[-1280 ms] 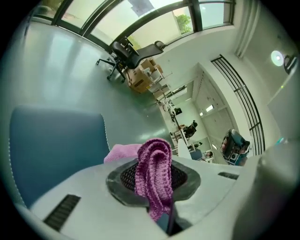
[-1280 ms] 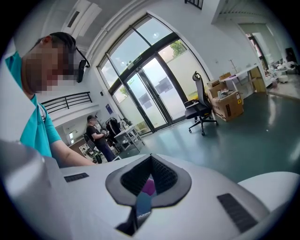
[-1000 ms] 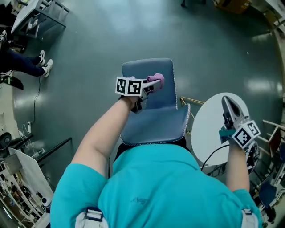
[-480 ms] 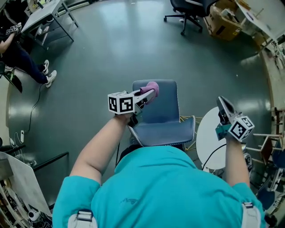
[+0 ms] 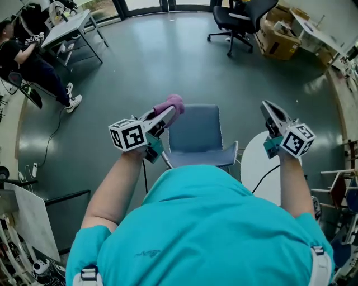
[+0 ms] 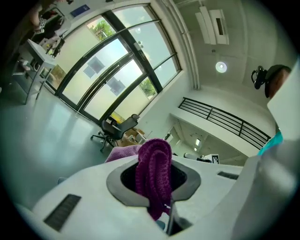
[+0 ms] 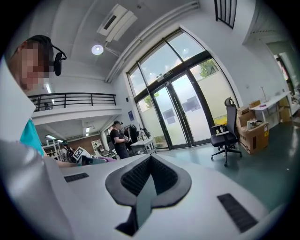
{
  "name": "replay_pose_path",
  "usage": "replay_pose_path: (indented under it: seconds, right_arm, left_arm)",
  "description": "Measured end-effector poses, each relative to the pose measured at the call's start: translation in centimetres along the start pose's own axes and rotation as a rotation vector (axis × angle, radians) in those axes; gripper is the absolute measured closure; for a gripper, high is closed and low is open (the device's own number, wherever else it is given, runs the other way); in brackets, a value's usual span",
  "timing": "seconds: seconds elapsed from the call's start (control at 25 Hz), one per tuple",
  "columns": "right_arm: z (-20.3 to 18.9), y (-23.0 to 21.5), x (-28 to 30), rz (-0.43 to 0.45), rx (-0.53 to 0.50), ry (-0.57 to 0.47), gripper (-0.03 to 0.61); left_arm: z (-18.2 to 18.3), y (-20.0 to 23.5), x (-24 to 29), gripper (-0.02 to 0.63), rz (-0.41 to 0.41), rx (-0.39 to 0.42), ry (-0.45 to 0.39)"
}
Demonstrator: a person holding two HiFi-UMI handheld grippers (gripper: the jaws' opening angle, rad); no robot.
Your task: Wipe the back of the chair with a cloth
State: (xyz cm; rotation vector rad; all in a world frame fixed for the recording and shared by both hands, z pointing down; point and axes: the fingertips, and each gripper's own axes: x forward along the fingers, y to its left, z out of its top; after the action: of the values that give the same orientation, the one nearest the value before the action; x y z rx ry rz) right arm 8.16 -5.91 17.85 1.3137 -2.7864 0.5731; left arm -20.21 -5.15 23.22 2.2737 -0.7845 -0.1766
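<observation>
Left gripper (image 5: 162, 115): jaws clenched on folded purple knitted cloth (image 5: 172, 103) (bunched between the tips), over far-left corner of blue padded chair (image 5: 196, 134). Right gripper (image 5: 271, 113): jaws pressed together, empty.

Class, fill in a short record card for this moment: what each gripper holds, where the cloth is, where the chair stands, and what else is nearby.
Left gripper: shut on the purple cloth
Right gripper: shut, nothing between its jaws
Cloth position: held up by the top left corner of the chair back; contact cannot be told
Chair: blue, straight in front of the person
Beside the chair: round white table, on the person's right
Farther off: black office chair, cardboard box
</observation>
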Motion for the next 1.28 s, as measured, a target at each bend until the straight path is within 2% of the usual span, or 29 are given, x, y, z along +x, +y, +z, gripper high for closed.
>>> replay_pose_path:
  seconds: [0.12,0.28,0.4,0.56,0.64,0.76,0.92,1.08,1.28]
  right_arm:
    - [1.9,-0.2,-1.1,0.052,-0.050,0.003,0.588]
    - [0.4,0.4,-3.3,0.079,-0.087,0.048,0.588]
    - [-0.1,1.3,-3.8,0.137,-0.108,0.060,0.588]
    - [-1.4,1.3,-4.8,0.203,-0.103,0.058,0.588]
    - [-2.7,1.9,-5.3,0.218,-0.092,0.062,0.588]
    - [-4.1,3.4,-5.0,0.193,-0.089,0.077,0.588]
    - [-3.0,5.4,-3.5,0.133,-0.140,0.055,0.588]
    - [-2.7,7.2,-2.8,0.058,-0.139,0.018,0.588]
    - [-1.7,7.7,-2.5,0.019,-0.167,0.017,0.588]
  left_arm:
    - [1.5,-4.5,-0.4,0.554,0.010,0.026,-0.097]
    - [-0.4,-8.3,-1.8,0.555,0.043,0.040,-0.149]
    - [-1.3,-10.8,-2.2,0.555,0.067,0.039,-0.197]
    - [-3.0,-14.2,-0.1,0.555,0.091,0.060,-0.192]
    - [-3.7,-15.3,0.8,0.555,0.078,0.067,-0.174]
    - [-3.7,-15.9,1.1,0.555,0.008,0.088,-0.134]
    - [-2.1,-15.7,0.0,0.555,-0.072,0.132,-0.093]
    - [-0.7,-15.1,-2.2,0.555,-0.115,0.198,-0.056]
    - [0.8,-14.5,-3.4,0.554,-0.118,0.262,-0.090]
